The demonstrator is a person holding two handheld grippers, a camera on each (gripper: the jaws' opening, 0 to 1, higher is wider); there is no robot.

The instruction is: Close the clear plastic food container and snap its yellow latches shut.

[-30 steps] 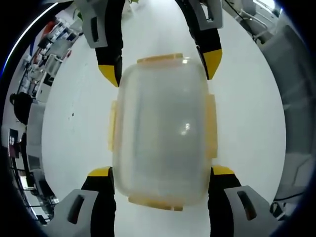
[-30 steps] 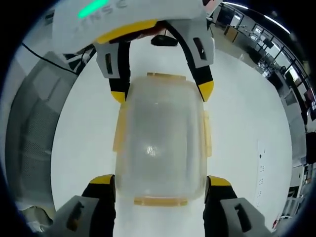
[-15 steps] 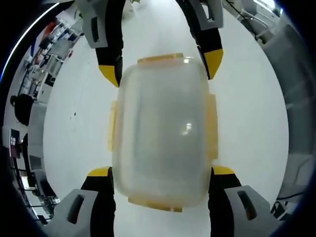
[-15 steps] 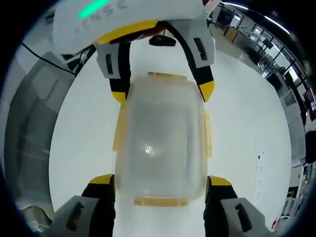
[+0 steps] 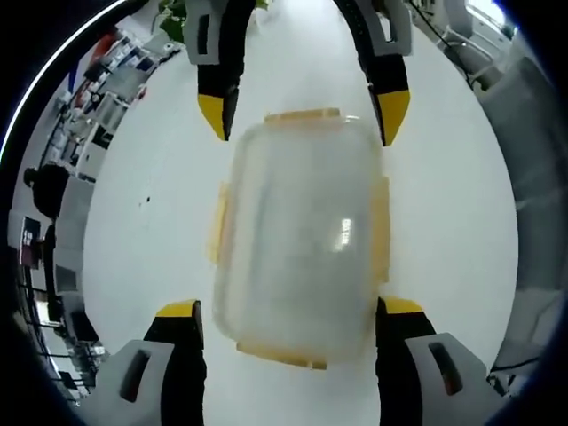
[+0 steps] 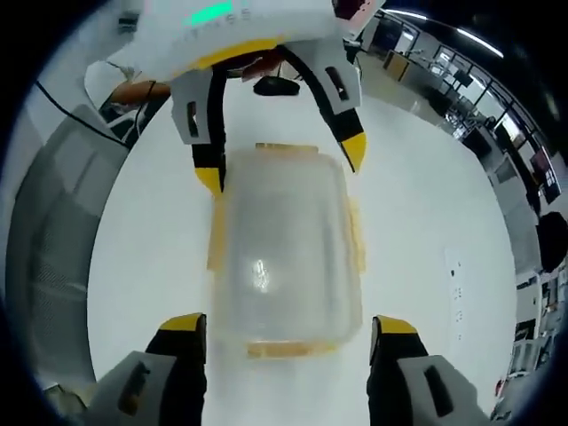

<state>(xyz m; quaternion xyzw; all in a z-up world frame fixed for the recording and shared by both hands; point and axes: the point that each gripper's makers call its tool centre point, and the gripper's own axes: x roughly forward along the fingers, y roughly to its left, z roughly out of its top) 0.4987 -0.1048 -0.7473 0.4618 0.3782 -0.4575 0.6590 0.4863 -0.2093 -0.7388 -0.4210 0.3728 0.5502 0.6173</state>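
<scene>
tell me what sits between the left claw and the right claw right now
The clear container with yellow latches lies on the white table between the left claw and right claw, seen in both views.

White tabletop (image 5: 133, 222); cluttered shelving (image 5: 106, 84) behind; dark windows (image 6: 479, 80).

1. The place looks like a lab or open-plan workroom.
2. A broad, plain white surface (image 5: 142, 266) fills the middle.
3. Crowded desks and equipment (image 5: 98, 98) line the room's edge in the left gripper view.
4. Dark-framed glass partitions (image 6: 497, 106) and ceiling strip lights (image 6: 413, 15) show in the right gripper view.
</scene>
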